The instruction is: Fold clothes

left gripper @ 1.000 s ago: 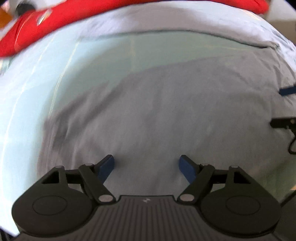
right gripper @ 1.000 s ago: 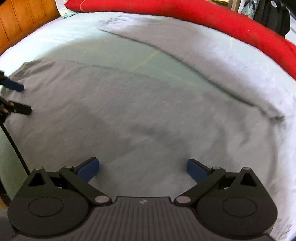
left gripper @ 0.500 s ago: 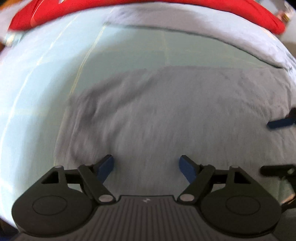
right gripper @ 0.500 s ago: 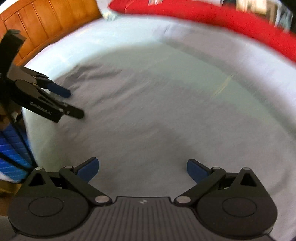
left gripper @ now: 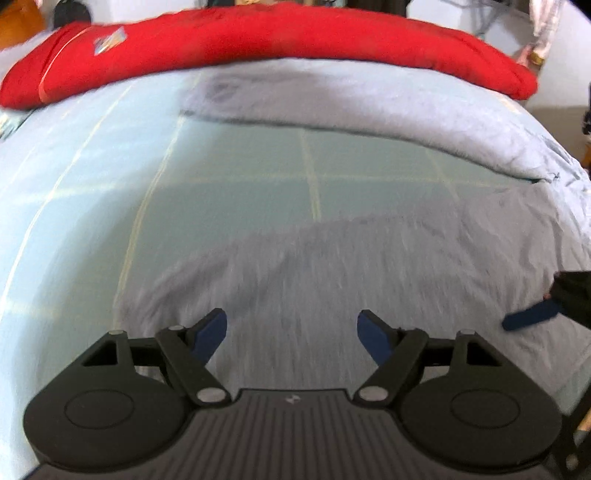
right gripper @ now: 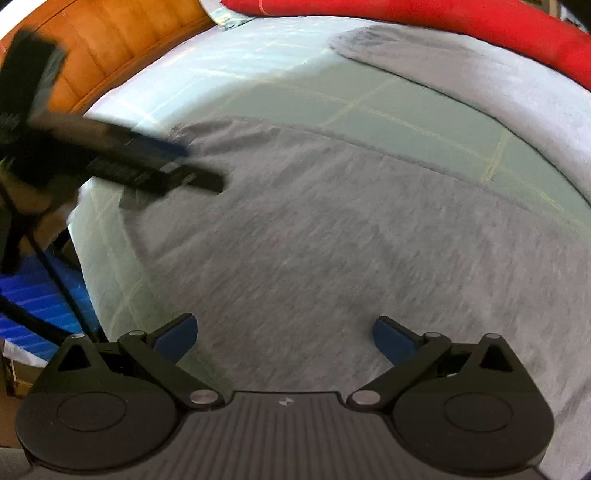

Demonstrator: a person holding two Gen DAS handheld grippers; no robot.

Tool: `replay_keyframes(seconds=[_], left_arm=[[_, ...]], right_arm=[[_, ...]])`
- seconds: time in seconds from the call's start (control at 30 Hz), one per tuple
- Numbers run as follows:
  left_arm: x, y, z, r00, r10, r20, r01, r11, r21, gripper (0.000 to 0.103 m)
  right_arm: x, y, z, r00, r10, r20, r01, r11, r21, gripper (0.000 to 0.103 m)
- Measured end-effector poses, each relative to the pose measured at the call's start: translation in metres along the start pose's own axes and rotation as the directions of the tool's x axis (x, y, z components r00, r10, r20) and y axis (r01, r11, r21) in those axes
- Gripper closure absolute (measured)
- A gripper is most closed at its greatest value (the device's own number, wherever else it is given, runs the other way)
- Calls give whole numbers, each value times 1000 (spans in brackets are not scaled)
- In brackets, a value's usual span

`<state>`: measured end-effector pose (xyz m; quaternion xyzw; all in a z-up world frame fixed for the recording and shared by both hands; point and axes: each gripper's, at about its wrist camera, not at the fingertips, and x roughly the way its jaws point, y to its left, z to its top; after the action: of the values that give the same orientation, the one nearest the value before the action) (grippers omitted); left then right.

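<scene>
A grey garment (left gripper: 351, 266) (right gripper: 332, 229) lies flat on a pale blue checked bed sheet (left gripper: 92, 192) (right gripper: 258, 92). Its far part (left gripper: 351, 103) (right gripper: 480, 74) stretches along the back under a red cushion. My left gripper (left gripper: 291, 330) hovers open above the garment's left edge, nothing between its blue pads. My right gripper (right gripper: 284, 334) is also open over the near grey cloth and holds nothing. In the right wrist view the left gripper (right gripper: 173, 166) shows blurred at the left, over the garment's corner. One blue fingertip (left gripper: 532, 317) of the right gripper shows at the right edge of the left wrist view.
A long red cushion (left gripper: 258, 40) (right gripper: 461, 22) lies across the far side of the bed. A wooden headboard (right gripper: 110, 48) stands at the upper left of the right wrist view. Beyond the bed's left edge there is something blue (right gripper: 33, 295) lower down.
Both views have swung: the garment's left edge and more bare sheet have come into the left view. In the right view the left gripper has come closer and larger.
</scene>
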<state>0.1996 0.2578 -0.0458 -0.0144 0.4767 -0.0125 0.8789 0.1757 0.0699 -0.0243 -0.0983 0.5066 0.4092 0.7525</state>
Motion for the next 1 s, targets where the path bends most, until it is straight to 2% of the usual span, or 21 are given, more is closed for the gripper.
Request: replay_keyframes(seconds=[0.07,0.2,0.3,0.43,0.5,0.63,0.77,1.0], left_arm=[[12,8,2,999,26,-24,-27,1000,-6,25],[8,29,4,998,58,-26,-60,995,-76,26],[-4,29,6,1000,18,2,-17,995,-101,26],[1,13,11,997,-72,26,73,997,-38,25],[16,8,15,997,-76,23,76,997,-6,25],[38,19,27,999,-47,22,48,997,-53,26],[16,21,26,999,-41,32,43,997,-56,26],[-31,8,-24,999,-21,-26,20,999,-40,26]], right_arm=[[3,2,2,1000,-8,0,8,1000,6,0],[0,-3,7,999,-34,24,33,999,38,0],[-12,-8,11,996,-63,55,61,997,39,0],[-19,-19,17,991,-120,64,116,992,51,0],[-20,-24,20,988,-140,60,137,989,51,0],[-21,-33,26,983,-174,58,172,984,45,0],[-28,-42,30,978,-196,67,192,980,55,0],[-25,-58,31,976,-207,62,203,977,66,0]])
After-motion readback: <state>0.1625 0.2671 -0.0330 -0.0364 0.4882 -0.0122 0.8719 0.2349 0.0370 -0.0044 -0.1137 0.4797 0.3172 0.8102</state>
